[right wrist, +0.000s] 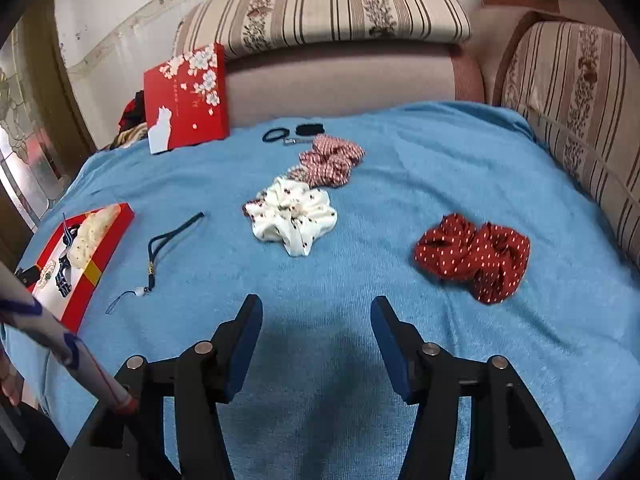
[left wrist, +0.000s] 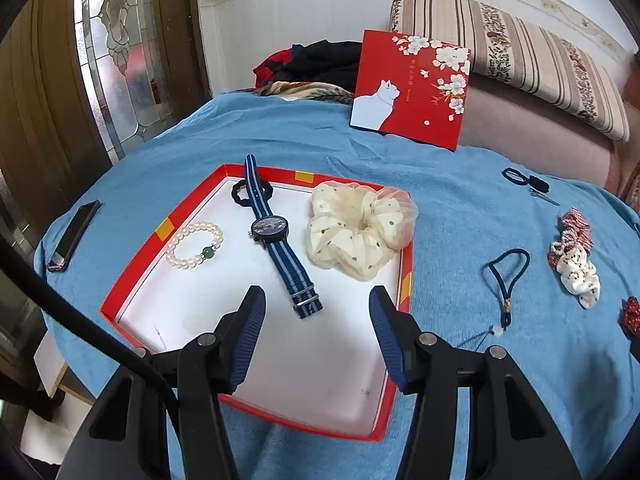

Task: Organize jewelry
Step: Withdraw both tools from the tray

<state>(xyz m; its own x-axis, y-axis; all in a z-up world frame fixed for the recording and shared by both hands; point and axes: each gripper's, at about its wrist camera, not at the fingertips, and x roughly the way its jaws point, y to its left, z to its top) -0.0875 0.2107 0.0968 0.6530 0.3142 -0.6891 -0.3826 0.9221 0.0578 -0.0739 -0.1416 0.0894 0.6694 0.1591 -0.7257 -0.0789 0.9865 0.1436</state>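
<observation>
A red-rimmed box (left wrist: pixel 132 276) with a white floor lies on the blue cloth. In it are a pearl bracelet (left wrist: pixel 195 245), a blue striped watch (left wrist: pixel 272 232), a cream dotted scrunchie (left wrist: pixel 358 228) and a black ring (left wrist: pixel 240 194). My left gripper (left wrist: pixel 318 308) hangs open over the box's near part with nothing between its fingers. My right gripper (right wrist: pixel 316 316) is open and empty above bare cloth. Ahead of it lie a white scrunchie (right wrist: pixel 292 216), a checked red scrunchie (right wrist: pixel 330 160), a dark red dotted scrunchie (right wrist: pixel 474 256) and a navy cord strap (right wrist: pixel 164 248).
The red box lid (left wrist: pixel 412 88) with a white cat leans against a striped sofa (right wrist: pixel 328 12) at the back. A phone (left wrist: pixel 74 236) lies left of the box. A black hair tie (right wrist: pixel 276 135) and a small black clip (right wrist: pixel 308 129) sit near the lid. Clothes (left wrist: pixel 316 64) are piled behind.
</observation>
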